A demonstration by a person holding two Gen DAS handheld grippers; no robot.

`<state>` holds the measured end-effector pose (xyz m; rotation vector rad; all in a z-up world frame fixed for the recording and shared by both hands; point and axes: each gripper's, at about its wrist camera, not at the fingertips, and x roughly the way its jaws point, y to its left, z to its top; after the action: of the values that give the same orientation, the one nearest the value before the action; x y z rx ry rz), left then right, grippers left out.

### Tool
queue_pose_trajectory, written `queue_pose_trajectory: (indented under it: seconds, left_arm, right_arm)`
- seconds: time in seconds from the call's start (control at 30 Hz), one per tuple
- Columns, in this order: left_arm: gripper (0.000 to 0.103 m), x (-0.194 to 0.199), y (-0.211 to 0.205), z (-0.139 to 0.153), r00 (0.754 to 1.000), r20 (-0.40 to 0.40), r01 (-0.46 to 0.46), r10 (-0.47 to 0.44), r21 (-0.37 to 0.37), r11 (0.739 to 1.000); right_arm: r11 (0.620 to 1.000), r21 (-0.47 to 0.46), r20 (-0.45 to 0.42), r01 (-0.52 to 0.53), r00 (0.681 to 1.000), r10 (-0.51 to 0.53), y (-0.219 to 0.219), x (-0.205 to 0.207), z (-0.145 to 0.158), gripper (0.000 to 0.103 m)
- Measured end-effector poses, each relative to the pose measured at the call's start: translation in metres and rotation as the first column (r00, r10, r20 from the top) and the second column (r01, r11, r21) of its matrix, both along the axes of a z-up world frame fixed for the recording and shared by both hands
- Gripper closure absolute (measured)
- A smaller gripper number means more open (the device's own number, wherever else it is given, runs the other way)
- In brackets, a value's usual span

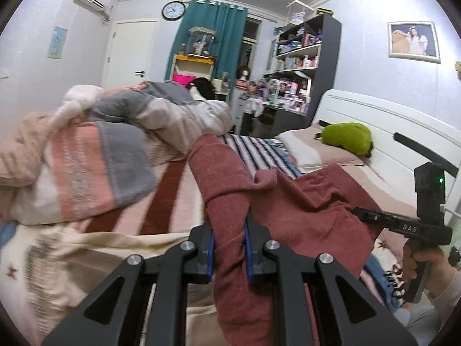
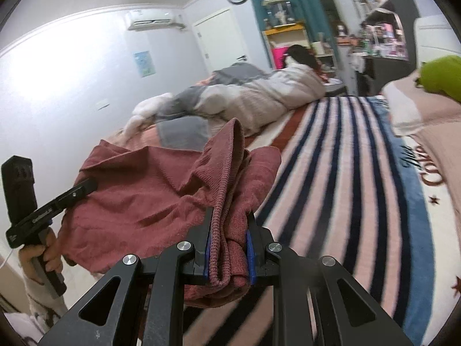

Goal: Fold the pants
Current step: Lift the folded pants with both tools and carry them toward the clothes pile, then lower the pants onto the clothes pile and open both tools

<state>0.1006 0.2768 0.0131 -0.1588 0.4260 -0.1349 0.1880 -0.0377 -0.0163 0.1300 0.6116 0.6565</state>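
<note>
The dark red knit pants (image 1: 302,201) hang lifted above the striped bed, stretched between my two grippers. My left gripper (image 1: 229,230) is shut on a bunched part of the fabric. My right gripper (image 2: 229,225) is shut on a folded, ribbed edge of the pants (image 2: 149,196). The right gripper also shows in the left wrist view (image 1: 360,212) at the far side of the cloth, and the left gripper shows in the right wrist view (image 2: 89,186) at the cloth's left corner. Both fingertips there are partly hidden by fabric.
A striped bedspread (image 2: 340,158) covers the bed. A heaped pink and grey duvet (image 1: 109,150) lies on the left side. A pillow with a green plush toy (image 1: 345,137) sits by the white headboard (image 1: 374,124). Shelves (image 1: 302,57) stand behind.
</note>
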Motion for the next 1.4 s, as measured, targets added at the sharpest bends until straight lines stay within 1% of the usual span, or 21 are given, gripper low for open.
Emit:
queue_pose_trajectory:
  seconds: [0.2, 0.4, 0.53, 0.63, 0.73, 0.83, 0.93, 1.03, 1.13, 1.23, 1.27, 1.3, 1.4]
  left_arm:
    - [0.09, -0.023, 0.057, 0.005, 0.997, -0.02, -0.075, 0.075, 0.016, 0.997]
    - [0.09, -0.045, 0.107, 0.001, 0.984, -0.047, -0.169, 0.171, 0.03, 0.985]
    - [0.09, -0.055, 0.132, -0.011, 0.967, -0.073, -0.241, 0.244, 0.046, 0.969]
    - [0.09, -0.053, 0.145, -0.026, 0.956, -0.111, -0.267, 0.271, 0.044, 0.963]
    - [0.09, -0.047, 0.153, -0.042, 0.945, -0.144, -0.288, 0.292, 0.051, 0.956]
    - [0.089, -0.038, 0.161, -0.061, 0.932, -0.172, -0.314, 0.319, 0.054, 0.948]
    - [0.089, -0.033, 0.166, -0.072, 0.922, -0.187, -0.336, 0.34, 0.055, 0.94]
    - [0.089, -0.03, 0.165, -0.074, 0.917, -0.189, -0.344, 0.35, 0.064, 0.937]
    - [0.089, -0.026, 0.163, -0.075, 0.913, -0.189, -0.352, 0.361, 0.081, 0.932]
    - [0.087, -0.026, 0.163, -0.072, 0.909, -0.195, -0.36, 0.369, 0.078, 0.93]
    - [0.085, -0.026, 0.163, -0.07, 0.907, -0.198, -0.363, 0.372, 0.078, 0.928]
    - [0.084, -0.028, 0.161, -0.068, 0.905, -0.198, -0.366, 0.375, 0.083, 0.927]
    - [0.081, -0.032, 0.156, -0.062, 0.9, -0.195, -0.374, 0.389, 0.107, 0.921]
  right_arm:
    - [0.993, 0.0, -0.009, -0.115, 0.993, 0.115, 0.062, 0.002, 0.0, 0.09]
    - [0.977, 0.031, -0.051, -0.212, 0.976, 0.214, 0.117, 0.002, -0.009, 0.09]
    - [0.963, 0.04, -0.076, -0.266, 0.96, 0.268, 0.148, -0.003, -0.022, 0.09]
    - [0.957, 0.039, -0.1, -0.286, 0.952, 0.289, 0.164, 0.002, -0.034, 0.09]
    - [0.957, 0.02, -0.142, -0.289, 0.947, 0.289, 0.175, 0.005, -0.052, 0.09]
    - [0.955, -0.037, -0.169, -0.294, 0.944, 0.284, 0.186, 0.007, -0.071, 0.09]
    - [0.951, -0.068, -0.192, -0.302, 0.939, 0.284, 0.192, 0.006, -0.083, 0.09]
    - [0.947, -0.097, -0.191, -0.307, 0.939, 0.285, 0.195, 0.007, -0.089, 0.09]
    - [0.947, -0.099, -0.215, -0.306, 0.936, 0.28, 0.194, 0.01, -0.092, 0.089]
    - [0.95, -0.081, -0.234, -0.301, 0.932, 0.276, 0.192, 0.011, -0.092, 0.087]
    - [0.951, -0.073, -0.238, -0.3, 0.931, 0.276, 0.19, 0.012, -0.092, 0.083]
    - [0.952, -0.063, -0.245, -0.298, 0.93, 0.275, 0.188, 0.013, -0.092, 0.081]
    - [0.952, -0.047, -0.254, -0.301, 0.926, 0.28, 0.182, 0.013, -0.089, 0.08]
